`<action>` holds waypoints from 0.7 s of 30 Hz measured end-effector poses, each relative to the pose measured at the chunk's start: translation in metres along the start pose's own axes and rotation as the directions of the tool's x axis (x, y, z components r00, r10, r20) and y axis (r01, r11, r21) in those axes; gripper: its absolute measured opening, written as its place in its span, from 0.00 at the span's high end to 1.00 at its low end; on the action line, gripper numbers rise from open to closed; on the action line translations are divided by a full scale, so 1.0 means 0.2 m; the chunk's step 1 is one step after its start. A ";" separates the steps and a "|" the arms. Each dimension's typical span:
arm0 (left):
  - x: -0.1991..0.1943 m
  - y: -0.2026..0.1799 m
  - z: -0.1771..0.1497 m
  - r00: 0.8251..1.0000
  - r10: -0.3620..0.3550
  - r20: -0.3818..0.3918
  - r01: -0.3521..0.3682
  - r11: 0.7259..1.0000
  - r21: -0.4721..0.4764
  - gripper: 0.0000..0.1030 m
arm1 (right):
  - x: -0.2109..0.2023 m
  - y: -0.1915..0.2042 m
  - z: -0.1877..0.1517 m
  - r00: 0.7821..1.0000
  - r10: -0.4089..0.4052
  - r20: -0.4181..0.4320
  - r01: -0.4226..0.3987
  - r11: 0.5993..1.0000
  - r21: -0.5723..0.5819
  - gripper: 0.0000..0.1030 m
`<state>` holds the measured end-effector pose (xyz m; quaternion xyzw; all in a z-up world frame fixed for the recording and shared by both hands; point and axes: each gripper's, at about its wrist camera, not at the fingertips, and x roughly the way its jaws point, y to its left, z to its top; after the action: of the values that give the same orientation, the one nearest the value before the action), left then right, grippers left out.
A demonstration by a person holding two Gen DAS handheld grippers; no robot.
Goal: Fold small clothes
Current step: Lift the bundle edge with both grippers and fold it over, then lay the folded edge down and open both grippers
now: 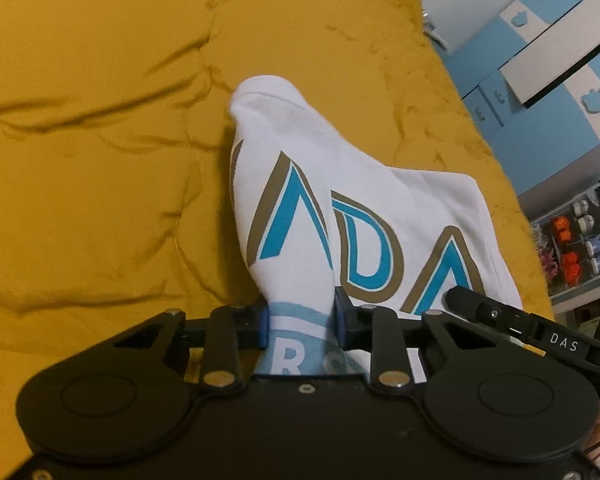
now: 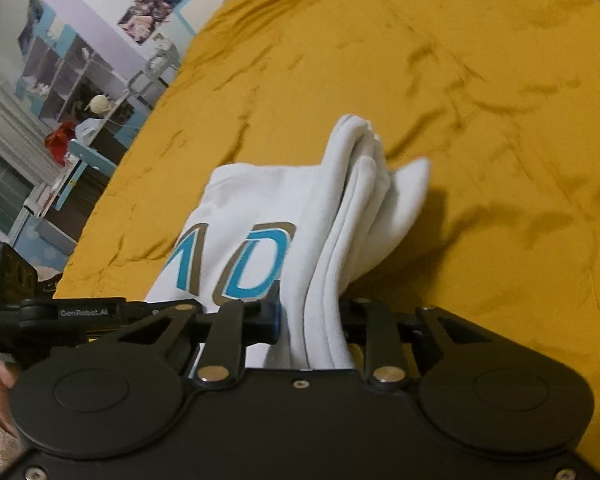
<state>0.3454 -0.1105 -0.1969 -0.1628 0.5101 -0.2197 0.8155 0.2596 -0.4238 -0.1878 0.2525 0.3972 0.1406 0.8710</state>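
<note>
both grippers pinch one white garment with blue and tan lettering (image 1: pixel 352 216), probably a small t-shirt, which hangs from them in the centre of each frame over the mustard bedspread (image 1: pixel 100 140). the left gripper (image 1: pixel 300 320) has its blue pads pressed onto a bunched edge with a pale blue printed band. the right gripper (image 2: pixel 312 320) clamps several stacked white folds, the printed panel (image 2: pixel 236 264) falling to their left.

to do this fold well, i'd keep both pinches level and the cloth taut between them, then lay the far hem down first so the layers don't slide.

both tools tilt downward toward the bed. in the right wrist view the left tool sits at the left edge, a hand (image 2: pixel 0 384) behind it.
</note>
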 end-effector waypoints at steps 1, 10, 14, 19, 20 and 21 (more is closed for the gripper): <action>-0.05 0.00 0.01 1.000 0.007 0.021 -0.007 1.000 0.014 0.74 | 0.00 0.04 0.02 1.000 0.002 0.008 -0.002 1.000 -0.013 0.78; -0.43 0.25 0.20 0.986 0.073 0.150 -0.078 0.997 0.027 0.73 | 0.16 0.44 0.17 0.994 0.102 0.040 -0.098 0.990 -0.102 0.78; -0.50 0.44 0.28 0.979 0.110 0.175 -0.114 0.993 0.015 0.73 | 0.35 0.58 0.21 0.992 0.123 0.028 -0.119 0.986 -0.117 0.78; -0.40 0.67 0.30 0.978 0.161 0.132 -0.161 0.987 -0.005 0.72 | 0.62 0.62 0.19 0.998 0.055 -0.024 -0.057 0.994 -0.096 0.78; -0.36 0.72 0.29 0.979 0.167 0.116 -0.167 0.986 -0.012 0.72 | 0.66 0.62 0.17 0.998 0.040 -0.038 -0.043 0.994 -0.100 0.78; -0.32 0.77 0.28 0.981 0.170 0.098 -0.169 0.985 -0.022 0.72 | 0.71 0.61 0.16 0.998 0.021 -0.054 -0.026 0.994 -0.104 0.78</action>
<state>0.4016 0.0568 -0.1996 -0.1352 0.4822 -0.1375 0.8546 0.3695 -0.2693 -0.1917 0.2073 0.4089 0.1781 0.8707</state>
